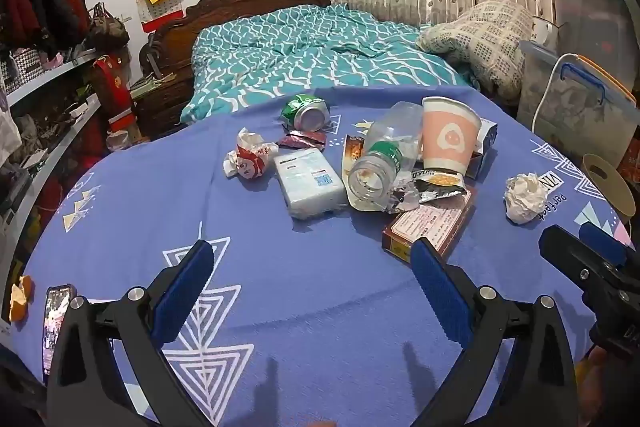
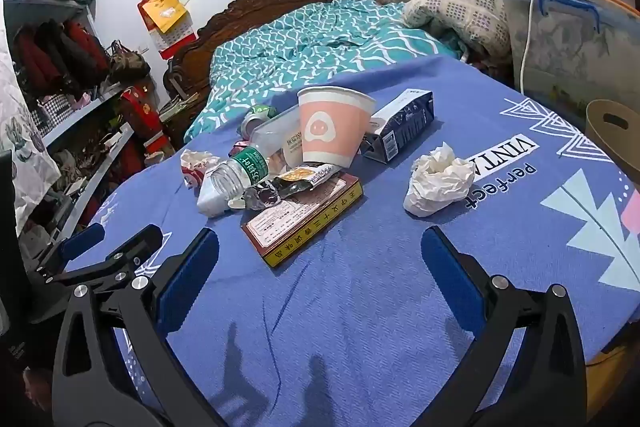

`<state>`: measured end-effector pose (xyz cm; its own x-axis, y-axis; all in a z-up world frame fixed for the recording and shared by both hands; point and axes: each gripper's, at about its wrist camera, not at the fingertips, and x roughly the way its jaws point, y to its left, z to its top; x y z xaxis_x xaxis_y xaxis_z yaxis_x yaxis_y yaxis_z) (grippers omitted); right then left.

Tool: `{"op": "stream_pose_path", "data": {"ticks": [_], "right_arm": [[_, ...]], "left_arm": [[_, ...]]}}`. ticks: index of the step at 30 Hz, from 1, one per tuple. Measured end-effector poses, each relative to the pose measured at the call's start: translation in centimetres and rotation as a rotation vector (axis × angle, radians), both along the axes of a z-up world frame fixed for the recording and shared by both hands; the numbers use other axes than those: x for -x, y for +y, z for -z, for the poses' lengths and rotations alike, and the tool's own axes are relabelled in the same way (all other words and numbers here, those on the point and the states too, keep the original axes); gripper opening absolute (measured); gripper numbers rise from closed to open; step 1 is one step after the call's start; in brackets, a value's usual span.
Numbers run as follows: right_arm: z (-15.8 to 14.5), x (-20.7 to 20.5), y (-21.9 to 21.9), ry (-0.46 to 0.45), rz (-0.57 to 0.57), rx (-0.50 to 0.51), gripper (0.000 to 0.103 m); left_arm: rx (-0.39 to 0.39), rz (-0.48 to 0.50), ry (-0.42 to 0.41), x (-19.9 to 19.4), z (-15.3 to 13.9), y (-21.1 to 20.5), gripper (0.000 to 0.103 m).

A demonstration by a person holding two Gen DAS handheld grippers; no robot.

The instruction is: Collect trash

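Both claws hang spread wide and empty over the near edge of the desk (image 1: 304,307), which reads as a poised start: nothing is gripped, and the trash lies heaped toward the far edge. The left claw (image 1: 312,267) faces the clear bottle (image 1: 380,163), lying with its open mouth toward it, propped on a foil wrapper (image 1: 436,187) and a flat red box (image 1: 428,227); the pink paper cup (image 1: 450,135) stands on the pile too. The right claw (image 2: 320,251) sits nearest the crumpled tissue (image 2: 438,183), probably its easiest first pick. Only the left view shows the green can (image 1: 306,113) clearly (plus a white pack (image 1: 308,183)); the right shows the dark carton (image 2: 404,129) behind the cup.
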<state>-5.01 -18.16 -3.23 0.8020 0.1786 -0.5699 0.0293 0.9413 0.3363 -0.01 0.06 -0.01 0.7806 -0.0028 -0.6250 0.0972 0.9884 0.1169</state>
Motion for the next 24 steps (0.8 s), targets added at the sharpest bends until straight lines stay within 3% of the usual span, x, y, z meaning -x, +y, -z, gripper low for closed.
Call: {"op": "stream_pose_path", "data": {"ticks": [13,21,24], "right_arm": [[0.0,-0.3,0.1,0.009,0.012,0.005,0.1],[0.7,-0.6,-0.4,0.004,0.011,0.013,0.1],[0.9,-0.9,-0.3,0.011,0.008,0.015,0.1]], "left_arm": [[0.05,0.059,0.008,1.6,1.7,-0.6,0.094],[0.202,0.088,-0.02,3.1,0.8,2.8,0.094],[0.264,0.112,0.017,3.0,1.5,3.7,0.094]]}}
